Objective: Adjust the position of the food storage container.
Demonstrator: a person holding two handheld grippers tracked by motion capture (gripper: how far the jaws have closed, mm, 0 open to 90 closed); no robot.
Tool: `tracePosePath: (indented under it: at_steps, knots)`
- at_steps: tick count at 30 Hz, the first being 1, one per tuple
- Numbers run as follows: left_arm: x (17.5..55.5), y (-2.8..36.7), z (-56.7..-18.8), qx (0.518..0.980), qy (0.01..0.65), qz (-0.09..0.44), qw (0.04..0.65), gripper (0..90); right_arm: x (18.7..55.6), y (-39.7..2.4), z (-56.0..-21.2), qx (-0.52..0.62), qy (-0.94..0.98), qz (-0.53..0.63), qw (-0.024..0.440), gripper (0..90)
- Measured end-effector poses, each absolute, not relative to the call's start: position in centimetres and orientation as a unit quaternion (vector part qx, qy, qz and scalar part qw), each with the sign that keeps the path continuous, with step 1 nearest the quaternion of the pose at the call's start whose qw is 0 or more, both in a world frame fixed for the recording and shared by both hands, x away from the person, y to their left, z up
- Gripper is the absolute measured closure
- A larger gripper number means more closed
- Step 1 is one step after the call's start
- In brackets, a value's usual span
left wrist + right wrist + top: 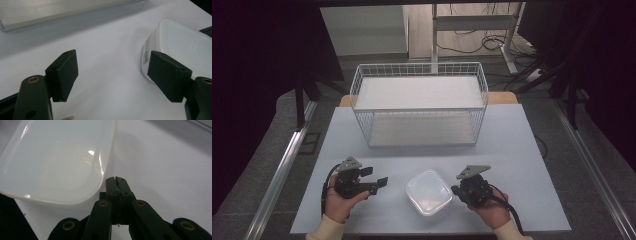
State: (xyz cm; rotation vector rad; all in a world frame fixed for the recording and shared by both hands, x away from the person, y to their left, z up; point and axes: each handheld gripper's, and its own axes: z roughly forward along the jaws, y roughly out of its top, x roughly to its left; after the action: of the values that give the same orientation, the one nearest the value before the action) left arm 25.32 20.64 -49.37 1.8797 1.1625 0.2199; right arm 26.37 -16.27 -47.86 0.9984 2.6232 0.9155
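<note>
A white translucent plastic container with its lid on [429, 192] sits on the table near the front edge, between my two grippers. My left gripper [378, 179] is held in a hand to the container's left, jaws wide open and empty. In the left gripper view the container [185, 47] lies beyond the right jaw, and the left gripper [117, 75] has bare table between its pads. My right gripper [454, 189] is at the container's right side, jaws shut with nothing between them. In the right gripper view the shut tips [116, 182] sit right beside the container's rim [62, 167].
A white wire basket [419, 102] with a flat white shelf stands at the back of the pale table [522, 145]. Dark curtains flank both sides. Metal frame rails run along the floor left and right of the table.
</note>
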Motion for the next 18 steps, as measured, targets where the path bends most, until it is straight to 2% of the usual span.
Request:
tracePosePath:
  at_steps: [10,18]
  knots:
    - [25.3,20.7,-49.2,0.755,0.471,0.090,0.446,23.7,25.2,-14.6,-48.7,0.317,0.894,0.311,0.054,89.6]
    - [25.3,20.7,-49.0,0.753,0.472,0.087,0.449,23.6,25.1,-14.1,-49.1,0.312,0.894,0.318,0.044,89.6]
